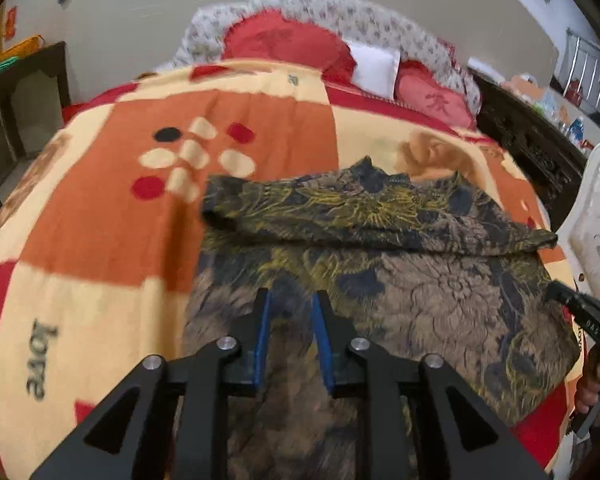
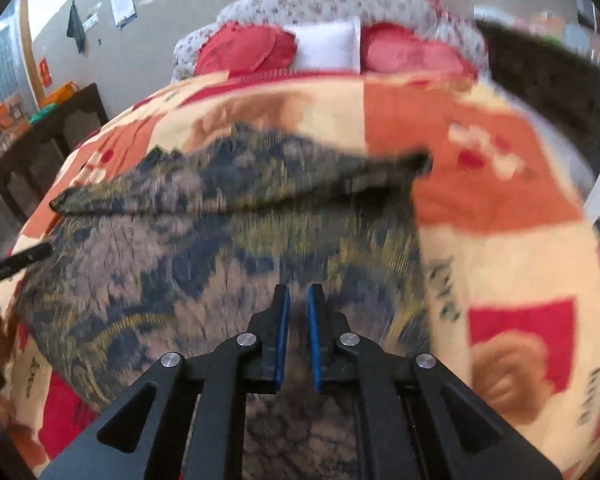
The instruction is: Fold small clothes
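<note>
A dark floral garment (image 1: 400, 280), navy, brown and yellow, lies spread on the bed with its far part folded over toward me; it also shows in the right wrist view (image 2: 220, 248). My left gripper (image 1: 292, 300) is open and empty, hovering over the garment's near left part. My right gripper (image 2: 299, 294) is open with a narrow gap, empty, over the garment's near right part. The right gripper's tip shows at the right edge of the left wrist view (image 1: 580, 308). The left gripper's tip shows at the left edge of the right wrist view (image 2: 20, 260).
The garment lies on an orange, cream and red patterned blanket (image 1: 100, 240) covering the bed. Red cushions (image 1: 288, 44) and a white pillow (image 1: 374, 66) lean on the floral headboard. A dark wooden cabinet (image 1: 20, 96) stands left; a white chair (image 1: 596, 216) stands right.
</note>
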